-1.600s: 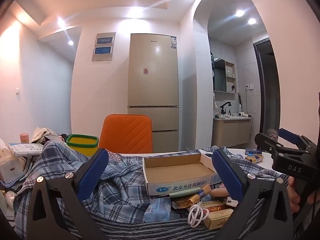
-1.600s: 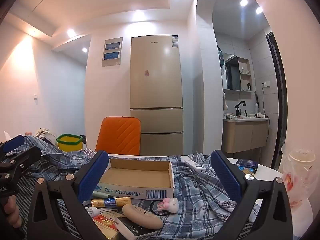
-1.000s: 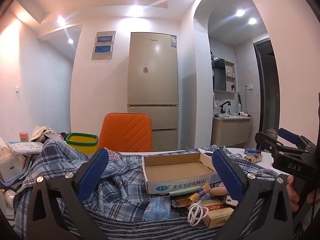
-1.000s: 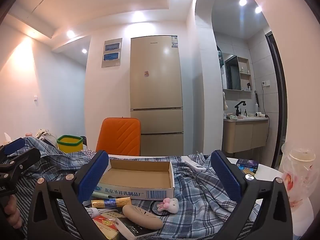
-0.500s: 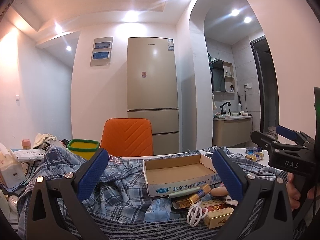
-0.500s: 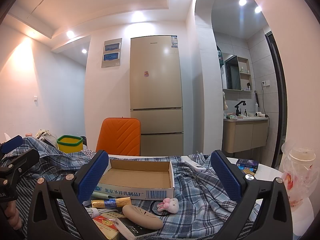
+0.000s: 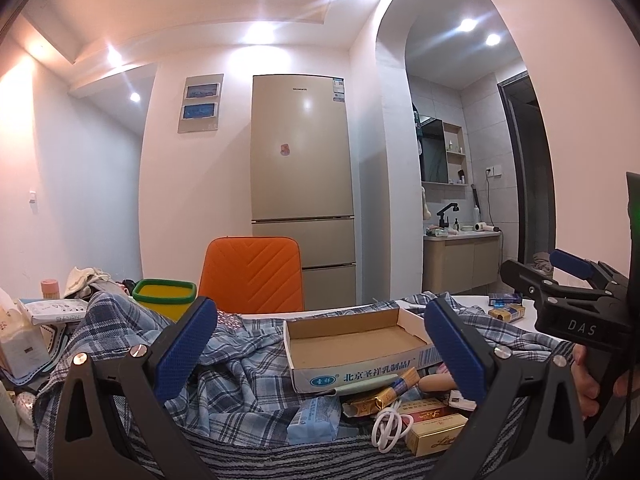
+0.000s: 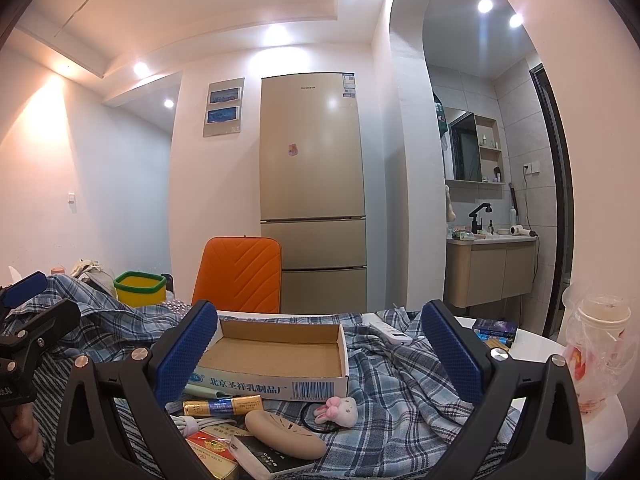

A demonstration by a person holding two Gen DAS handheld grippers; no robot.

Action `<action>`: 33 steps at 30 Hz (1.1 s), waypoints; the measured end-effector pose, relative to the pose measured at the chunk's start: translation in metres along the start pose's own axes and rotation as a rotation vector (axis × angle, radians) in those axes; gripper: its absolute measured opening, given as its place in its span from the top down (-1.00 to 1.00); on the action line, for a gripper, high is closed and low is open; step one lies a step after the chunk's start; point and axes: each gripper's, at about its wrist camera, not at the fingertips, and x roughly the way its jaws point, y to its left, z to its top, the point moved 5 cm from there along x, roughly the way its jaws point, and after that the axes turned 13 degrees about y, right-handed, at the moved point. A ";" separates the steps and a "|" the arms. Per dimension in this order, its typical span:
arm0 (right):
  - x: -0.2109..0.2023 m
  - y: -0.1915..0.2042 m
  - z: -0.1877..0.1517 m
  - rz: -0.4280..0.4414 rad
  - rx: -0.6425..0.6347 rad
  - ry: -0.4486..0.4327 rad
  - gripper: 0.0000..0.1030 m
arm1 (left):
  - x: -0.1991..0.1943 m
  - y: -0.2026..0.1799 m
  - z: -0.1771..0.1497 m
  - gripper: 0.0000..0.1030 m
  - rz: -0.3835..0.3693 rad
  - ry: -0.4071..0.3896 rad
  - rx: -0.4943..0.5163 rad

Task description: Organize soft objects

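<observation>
A blue plaid shirt [image 7: 240,364] lies crumpled over the table; it also shows in the right wrist view [image 8: 404,380]. An empty cardboard tray [image 7: 352,344] sits on it, also seen in the right wrist view [image 8: 276,356]. A small pink bunny plush on a hair tie [image 8: 338,410] and a beige soft pouch [image 8: 284,434] lie in front of the tray. My left gripper [image 7: 320,352] is open and empty, held above the shirt. My right gripper [image 8: 320,350] is open and empty, in front of the tray. Each gripper shows in the other's view, the right [image 7: 560,280] and the left [image 8: 28,304].
Gold and red boxes [image 7: 436,428], a white cable [image 7: 386,432] and a tissue pack [image 7: 312,424] lie near the tray. An orange chair [image 7: 252,272], a yellow bin [image 7: 164,296], a remote [image 8: 390,334] and a bagged cup [image 8: 600,344] stand around.
The left wrist view has tilted up slightly and shifted a little. The right gripper has barely moved. Both grippers stay open.
</observation>
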 end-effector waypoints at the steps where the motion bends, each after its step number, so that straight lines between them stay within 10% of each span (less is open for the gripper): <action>1: 0.000 0.000 0.000 -0.001 0.000 0.000 -1.00 | 0.000 0.000 0.000 -1.00 0.000 0.001 0.000; 33: -0.003 -0.003 0.002 -0.008 0.013 -0.017 -1.00 | 0.000 0.000 0.000 -1.00 -0.007 0.029 -0.005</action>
